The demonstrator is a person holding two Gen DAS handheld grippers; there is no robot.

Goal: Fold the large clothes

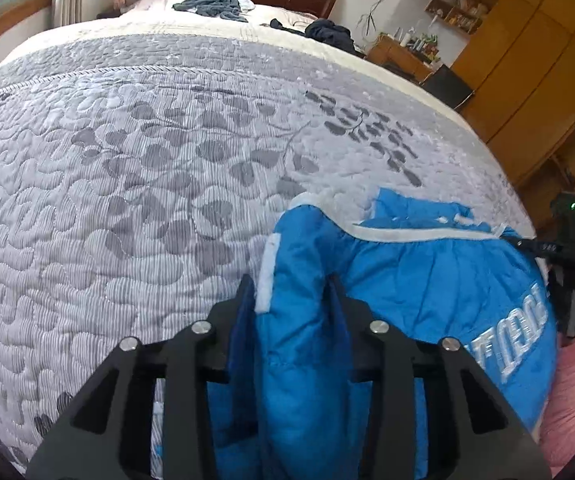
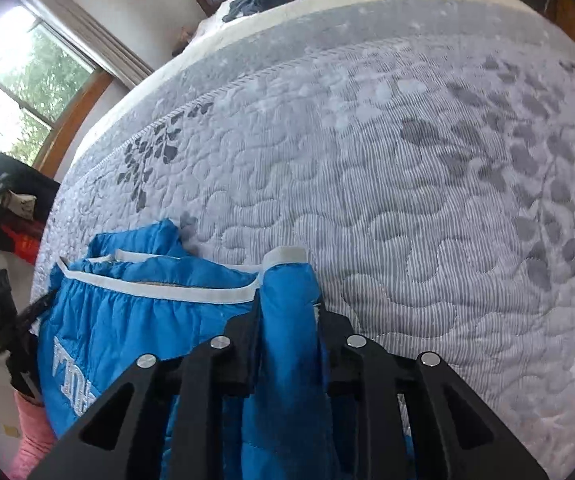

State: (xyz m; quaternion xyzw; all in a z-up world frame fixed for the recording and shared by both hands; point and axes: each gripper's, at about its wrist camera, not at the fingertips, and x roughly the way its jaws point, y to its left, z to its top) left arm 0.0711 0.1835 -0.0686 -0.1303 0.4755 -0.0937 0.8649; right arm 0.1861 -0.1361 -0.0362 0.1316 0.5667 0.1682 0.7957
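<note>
Blue padded jacket [image 1: 427,280], white trim along its edge and white lettering stitched on one panel, held up off the near end of the bed [image 1: 127,160]; it fills the 5 o'clock part of the left wrist view and the 7 o'clock part of the right wrist view [image 2: 147,320]. Left gripper [image 1: 291,292] clenched on a thick fold of the jacket, blue fabric bulging up between the two black fingers, a white strip of trim just above the grip. Right gripper [image 2: 287,312] likewise clamped on a fold, white band [image 2: 285,256] sitting at the top of the pinched cloth. The white trim runs as a stretched line between the two held points. A corner of the jacket [image 1: 415,208] lies on the quilt just beyond the trim, at 3 o'clock from frame centre in the left view. Pink sleeve [image 1: 571,380] at 4 o'clock, behind the jacket; seen again at 8 o'clock in the right view [image 2: 31,432]. Quilt [image 2: 407,200] grey-white, striped, stitched in wavy cells with darker leaf print. Far end of the bed, 12 o'clock: a heap of grey-blue clothes [image 1: 215,2] and a darker pile [image 1: 327,32] to its right, well apart from the jacket. Wooden wardrobe [image 1: 527,60] at 2 o'clock in the left view. Window [image 2: 15,88] at 10 o'clock in the right view, greenery outside.
</note>
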